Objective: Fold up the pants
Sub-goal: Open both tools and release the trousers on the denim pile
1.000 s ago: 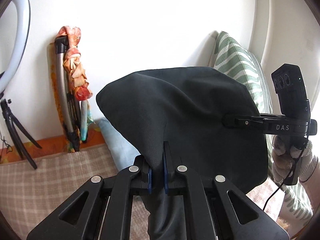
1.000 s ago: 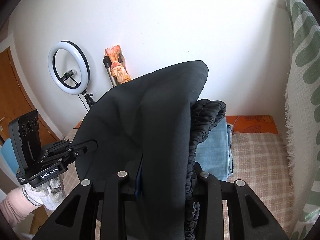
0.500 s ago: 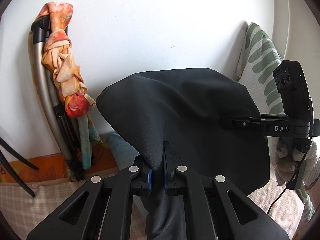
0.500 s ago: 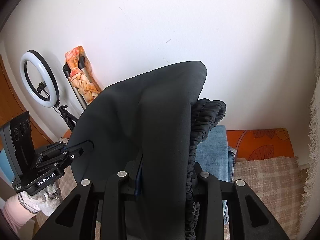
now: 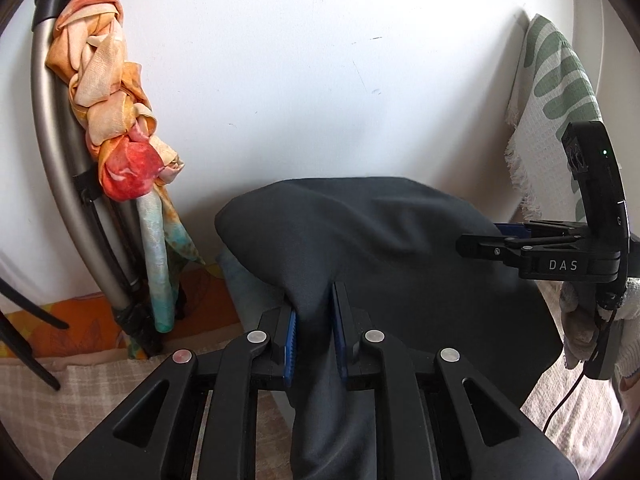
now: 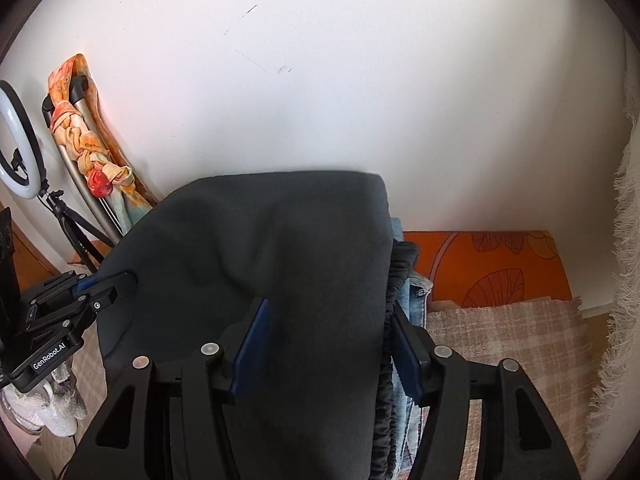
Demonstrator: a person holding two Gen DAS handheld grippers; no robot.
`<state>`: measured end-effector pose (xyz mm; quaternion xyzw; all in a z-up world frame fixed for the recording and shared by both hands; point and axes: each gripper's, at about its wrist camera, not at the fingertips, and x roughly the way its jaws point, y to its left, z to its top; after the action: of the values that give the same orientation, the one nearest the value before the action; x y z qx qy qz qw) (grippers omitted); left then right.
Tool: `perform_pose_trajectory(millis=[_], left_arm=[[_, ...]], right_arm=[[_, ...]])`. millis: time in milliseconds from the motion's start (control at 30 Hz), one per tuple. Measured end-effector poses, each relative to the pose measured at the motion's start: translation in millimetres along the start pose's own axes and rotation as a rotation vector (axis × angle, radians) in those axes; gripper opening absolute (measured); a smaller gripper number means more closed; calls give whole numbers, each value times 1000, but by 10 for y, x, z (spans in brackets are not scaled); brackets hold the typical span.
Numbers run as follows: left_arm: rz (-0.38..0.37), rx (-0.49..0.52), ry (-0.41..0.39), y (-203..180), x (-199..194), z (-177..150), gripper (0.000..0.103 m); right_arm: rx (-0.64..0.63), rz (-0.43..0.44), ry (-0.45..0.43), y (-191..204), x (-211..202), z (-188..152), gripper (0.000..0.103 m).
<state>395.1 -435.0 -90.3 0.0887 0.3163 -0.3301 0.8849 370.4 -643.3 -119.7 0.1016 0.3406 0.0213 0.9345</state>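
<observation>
White wall behind, checked bed cover (image 6: 508, 344) below. My left claw (image 5: 314, 330) pinches dark grey fabric pants (image 5: 360, 240); right claw (image 6: 326, 344), jaws wide, straddles their elastic waistband, grip unclear.

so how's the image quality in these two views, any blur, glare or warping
Left wrist view: strong fisheye bending with dark corners; the wall is bright and nearly blown out, the dark pants show little detail, and their top edge looks slightly blurred. Right wrist view: same warping, a pinkish tint on the wall at left, the glowing ring light clipped at the frame edge.
</observation>
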Motion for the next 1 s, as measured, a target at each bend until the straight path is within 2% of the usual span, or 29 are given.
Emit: perform_pose_trajectory(millis=[33,67,167,233,467,733,1000], left_arm=[[10,1,-1,4,-10,5,23],[12,2,0,13,-22,8,26],[18,3,-6,16,-92,1,28],[17,-3,-12,87,-191,-32,39],[1,13,-27,30,-562,-119,40],[-23,20,-50,-82,-1062,-217,58],[-30,4,-73,-165,-1570,-351,65]], right_arm=[[9,-1,-13,-22,-42,0,64],[14,-1,-25,-34,-84,-1,64],[20,-9,-45,-18,-190,-20,66],[20,-15,-52,-48,-287,-46,66],[22,-45,-93,50,-625,-185,68],[-23,-114,-151,352,-1152,-407,81],[-37,-174,-210,685,-1664,-730,92]])
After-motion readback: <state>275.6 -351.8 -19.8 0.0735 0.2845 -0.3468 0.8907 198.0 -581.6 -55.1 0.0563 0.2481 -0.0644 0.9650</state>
